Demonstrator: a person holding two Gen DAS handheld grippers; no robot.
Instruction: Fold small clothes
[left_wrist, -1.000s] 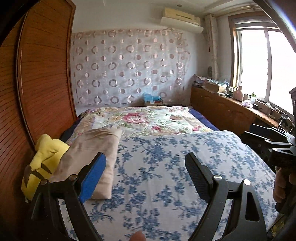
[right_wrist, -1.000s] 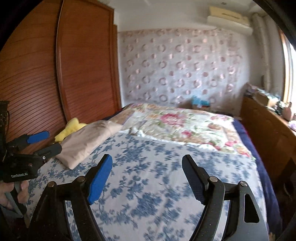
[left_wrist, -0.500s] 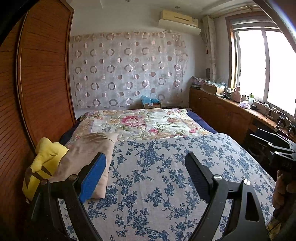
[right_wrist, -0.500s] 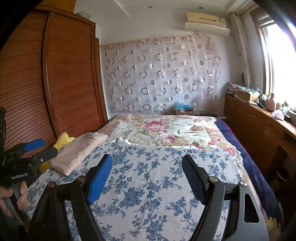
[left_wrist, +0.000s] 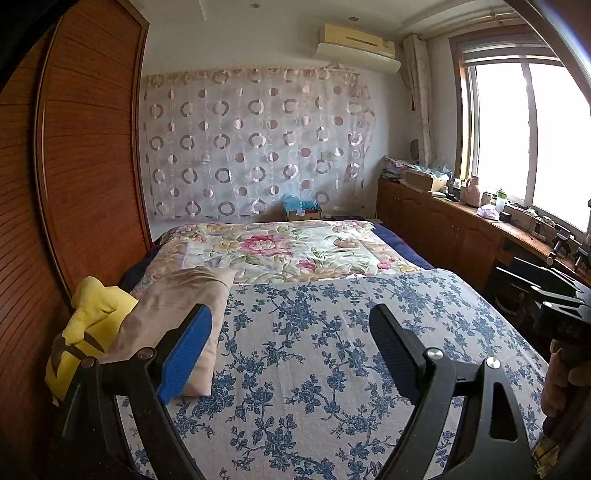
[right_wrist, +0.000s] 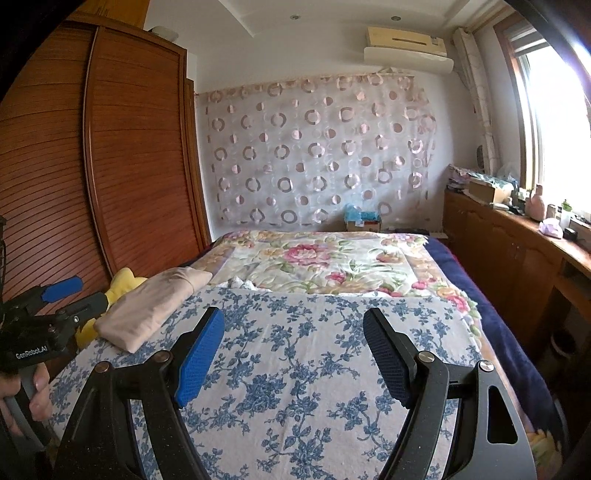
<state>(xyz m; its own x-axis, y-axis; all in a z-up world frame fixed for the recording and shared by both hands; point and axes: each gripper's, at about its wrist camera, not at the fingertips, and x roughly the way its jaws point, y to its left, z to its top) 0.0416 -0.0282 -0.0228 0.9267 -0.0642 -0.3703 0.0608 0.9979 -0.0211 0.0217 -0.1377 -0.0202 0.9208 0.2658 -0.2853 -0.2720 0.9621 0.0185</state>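
On the bed (left_wrist: 314, 350) the beige folded garment (left_wrist: 173, 314) lies at lower left, both the left gripper (left_wrist: 291, 347) and right gripper (right_wrist: 293, 350) have wide, empty fingers, so a careless grab could undo its folds.

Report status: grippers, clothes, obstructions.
Left gripper and right gripper open, empty. Folded beige garment untouched at bed's left edge beside yellow plush toy. Nothing in the way.

A wooden wardrobe (right_wrist: 110, 166) flanks the bed (left_wrist: 332, 350) (floral quilt (left_wrist: 280, 251) beyond); air conditioner (left_wrist: 354, 40) above.
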